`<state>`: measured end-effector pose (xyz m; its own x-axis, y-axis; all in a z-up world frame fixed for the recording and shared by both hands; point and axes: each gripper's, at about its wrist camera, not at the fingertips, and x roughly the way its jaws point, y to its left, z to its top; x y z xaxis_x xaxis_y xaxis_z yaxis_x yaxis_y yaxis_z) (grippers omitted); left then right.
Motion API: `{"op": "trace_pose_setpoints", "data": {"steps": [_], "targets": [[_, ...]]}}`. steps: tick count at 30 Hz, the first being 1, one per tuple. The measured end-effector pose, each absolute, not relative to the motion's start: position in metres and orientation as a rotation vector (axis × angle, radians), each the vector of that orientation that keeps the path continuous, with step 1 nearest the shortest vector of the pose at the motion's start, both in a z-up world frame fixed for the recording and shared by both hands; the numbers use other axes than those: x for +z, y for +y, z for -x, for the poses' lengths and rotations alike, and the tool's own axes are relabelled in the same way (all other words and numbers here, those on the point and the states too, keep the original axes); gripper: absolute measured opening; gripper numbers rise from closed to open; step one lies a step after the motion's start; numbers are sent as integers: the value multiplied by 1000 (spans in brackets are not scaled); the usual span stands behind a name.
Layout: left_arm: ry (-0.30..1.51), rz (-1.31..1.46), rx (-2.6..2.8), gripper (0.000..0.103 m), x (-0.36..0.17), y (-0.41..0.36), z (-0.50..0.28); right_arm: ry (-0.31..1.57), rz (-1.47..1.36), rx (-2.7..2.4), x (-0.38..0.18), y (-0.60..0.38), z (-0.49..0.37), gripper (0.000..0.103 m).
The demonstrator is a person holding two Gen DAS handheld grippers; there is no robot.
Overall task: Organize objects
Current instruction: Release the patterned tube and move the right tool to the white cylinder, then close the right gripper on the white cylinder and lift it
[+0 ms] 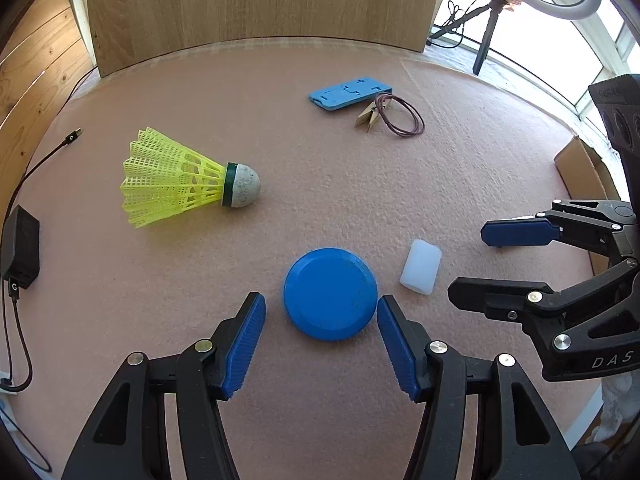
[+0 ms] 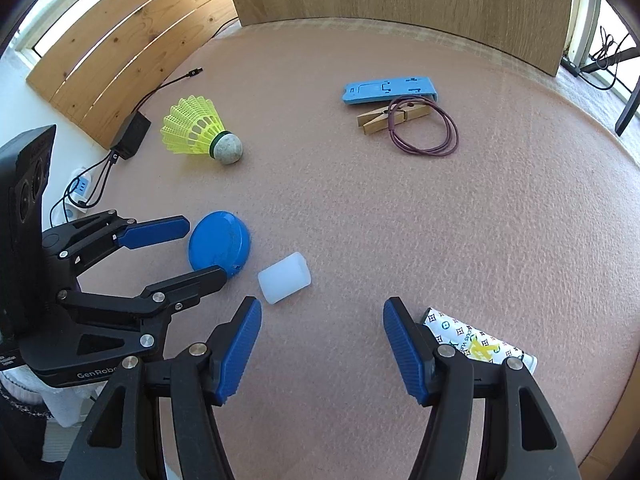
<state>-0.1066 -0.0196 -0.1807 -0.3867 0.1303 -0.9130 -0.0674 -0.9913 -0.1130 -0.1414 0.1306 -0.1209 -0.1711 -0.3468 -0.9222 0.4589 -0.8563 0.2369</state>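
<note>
A blue round lid [image 1: 330, 294] lies on the pink mat, just ahead of and between the open fingers of my left gripper [image 1: 321, 312]; it also shows in the right wrist view [image 2: 219, 243]. A white translucent cap [image 1: 420, 272] lies to its right, also in the right wrist view [image 2: 284, 277]. My right gripper [image 2: 322, 318] is open and empty, the cap just ahead of its left finger. A yellow shuttlecock [image 1: 180, 178] lies on its side at the left. A blue phone stand [image 1: 349, 93], a wooden clothespin [image 1: 371, 114] and a purple elastic loop [image 1: 402, 117] lie at the back.
A patterned white tube [image 2: 478, 340] lies under my right gripper's right finger. A black adapter [image 1: 20, 246] with cable sits at the mat's left edge. A wooden board [image 1: 264, 4] stands at the back. A cardboard box [image 1: 582, 172] is at the right edge.
</note>
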Motion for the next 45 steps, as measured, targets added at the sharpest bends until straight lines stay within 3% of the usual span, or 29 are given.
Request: {"op": "trace_pose_setpoints", "data": {"steps": [3, 6, 25, 34, 45], "targets": [[-68, 1673, 2522, 61, -186, -19, 110, 163, -1584, -2068, -124, 124, 140, 60], [-56, 1668, 2551, 54, -185, -21, 110, 174, -1587, -2071, -126, 121, 140, 60], [-121, 1695, 2613, 54, -184, -56, 90, 367, -1522, -2102, -136, 79, 135, 59], [-156, 1702, 2618, 54, -182, -54, 83, 386, -1509, -2140, -133, 82, 133, 26], [-175, 1643, 2616, 54, -158, -32, 71, 226, -1468, -2213, -102, 128, 112, 25]]}}
